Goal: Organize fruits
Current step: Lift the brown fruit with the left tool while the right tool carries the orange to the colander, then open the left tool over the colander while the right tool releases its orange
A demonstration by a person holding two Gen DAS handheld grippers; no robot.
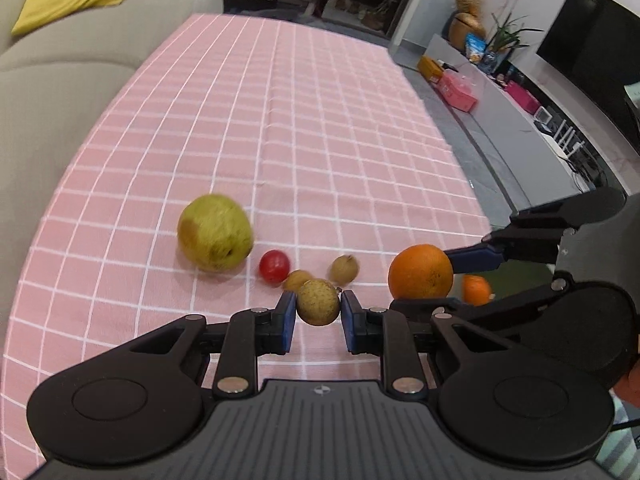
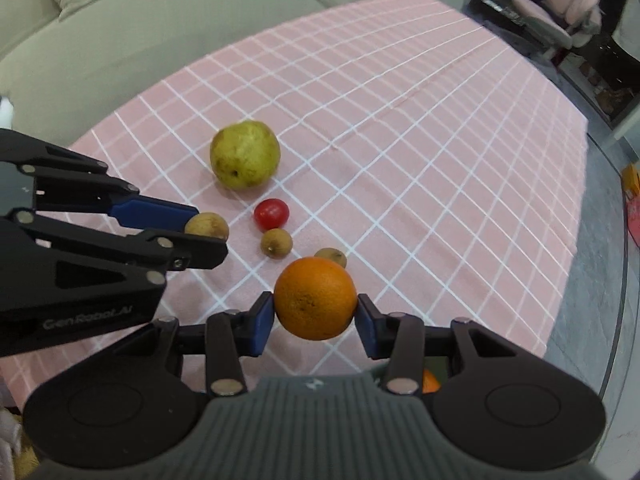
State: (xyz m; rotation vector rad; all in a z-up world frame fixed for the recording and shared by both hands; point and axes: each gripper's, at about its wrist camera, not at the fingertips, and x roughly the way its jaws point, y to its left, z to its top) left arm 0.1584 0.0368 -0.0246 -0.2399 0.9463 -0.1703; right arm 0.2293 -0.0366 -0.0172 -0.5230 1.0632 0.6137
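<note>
My left gripper point(image 1: 318, 309) is shut on a small brown longan point(image 1: 318, 302), held just above the pink checked cloth point(image 1: 280, 120). On the cloth beyond it lie a yellow-green pear point(image 1: 216, 238), a red cherry tomato point(image 1: 274, 266) and two more longans point(image 1: 298, 280) point(image 1: 344, 269). My right gripper point(image 2: 316, 312) is shut on an orange point(image 2: 315, 298), also lifted off the cloth. In the right wrist view the left gripper point(image 2: 206, 234) with its longan point(image 2: 208, 226) is at the left, near the pear point(image 2: 245, 155), the tomato point(image 2: 272, 213) and a loose longan point(image 2: 276, 243).
A second orange point(image 1: 476, 290) shows partly behind the right gripper, low at the table's near right. A beige sofa point(image 1: 60, 92) borders the table's left side, and the table edge point(image 1: 460, 152) drops off at the right toward a low cabinet.
</note>
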